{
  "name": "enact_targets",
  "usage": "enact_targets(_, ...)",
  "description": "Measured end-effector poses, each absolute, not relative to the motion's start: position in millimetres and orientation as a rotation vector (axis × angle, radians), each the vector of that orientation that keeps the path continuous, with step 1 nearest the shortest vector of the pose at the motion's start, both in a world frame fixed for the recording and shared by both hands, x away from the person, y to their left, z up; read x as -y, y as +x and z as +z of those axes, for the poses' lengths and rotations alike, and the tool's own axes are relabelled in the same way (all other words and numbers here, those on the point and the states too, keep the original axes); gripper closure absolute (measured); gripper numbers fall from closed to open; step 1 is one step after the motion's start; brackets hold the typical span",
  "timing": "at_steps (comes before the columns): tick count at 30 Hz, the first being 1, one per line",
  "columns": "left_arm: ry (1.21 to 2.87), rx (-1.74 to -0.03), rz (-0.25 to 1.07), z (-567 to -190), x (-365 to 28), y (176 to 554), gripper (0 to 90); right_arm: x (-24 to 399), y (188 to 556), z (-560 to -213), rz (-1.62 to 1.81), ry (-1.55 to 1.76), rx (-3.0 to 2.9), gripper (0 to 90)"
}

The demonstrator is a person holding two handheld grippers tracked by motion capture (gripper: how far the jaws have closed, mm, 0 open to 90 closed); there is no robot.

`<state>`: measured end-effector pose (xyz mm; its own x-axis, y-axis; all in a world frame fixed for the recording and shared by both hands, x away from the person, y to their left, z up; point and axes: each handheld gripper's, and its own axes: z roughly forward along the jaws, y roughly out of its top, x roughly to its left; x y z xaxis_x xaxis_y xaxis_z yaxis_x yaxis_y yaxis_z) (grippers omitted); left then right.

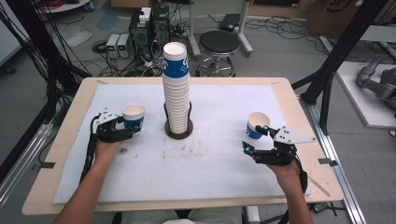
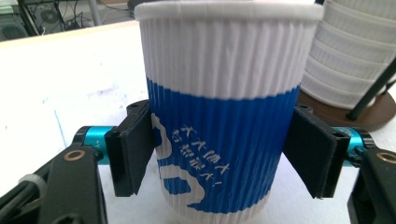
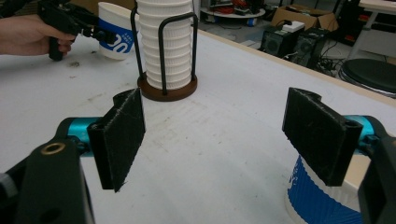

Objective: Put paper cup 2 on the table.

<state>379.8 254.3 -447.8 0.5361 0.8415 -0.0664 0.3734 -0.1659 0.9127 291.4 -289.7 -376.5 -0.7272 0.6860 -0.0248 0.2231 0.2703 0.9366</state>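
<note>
A blue-and-white ribbed paper cup [image 1: 133, 113] [image 2: 219, 116] stands upright on the white mat between the jaws of my left gripper [image 1: 132, 128] [image 2: 219, 154]. The pads [image 2: 133, 154] sit right at its blue band without visibly squeezing it. From the right gripper view, the same cup [image 3: 114, 35] is at the far left. A second matching cup [image 1: 257, 122] [image 3: 317, 198] stands at the right of the mat. My right gripper [image 1: 255, 139] [image 3: 212, 140] is open with bare mat between its pads; this cup sits just outside its right-hand jaw.
A tall stack of cups [image 1: 176, 88] [image 2: 345, 56] [image 3: 166, 42] stands in a black wire holder on a round brown base [image 1: 178, 134] at the mat's middle back. The wooden table edge [image 1: 299, 116] frames the white mat [image 1: 210, 158]. Stool, computers and cables lie on the floor beyond.
</note>
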Motion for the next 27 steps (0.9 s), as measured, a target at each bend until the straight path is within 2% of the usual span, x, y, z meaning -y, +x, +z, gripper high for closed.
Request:
enact_targets(6,1.756,-1.035,0.585,-450.4,-256.7,371.9,27.3,288.3,291.4,-376.4,1.453,0.819,-2.127,21.8)
enact_targets(16,1.760,-1.057,0.626,-450.4,-253.9,368.3,19.2,289.7,292.3,-376.5,1.452,0.821,-2.123,21.7)
enact_targets(27,1.776,-1.074,0.588,-448.9,-260.2,359.5,16.7,289.5,292.3,-376.7,1.457,0.823,-2.127,21.8)
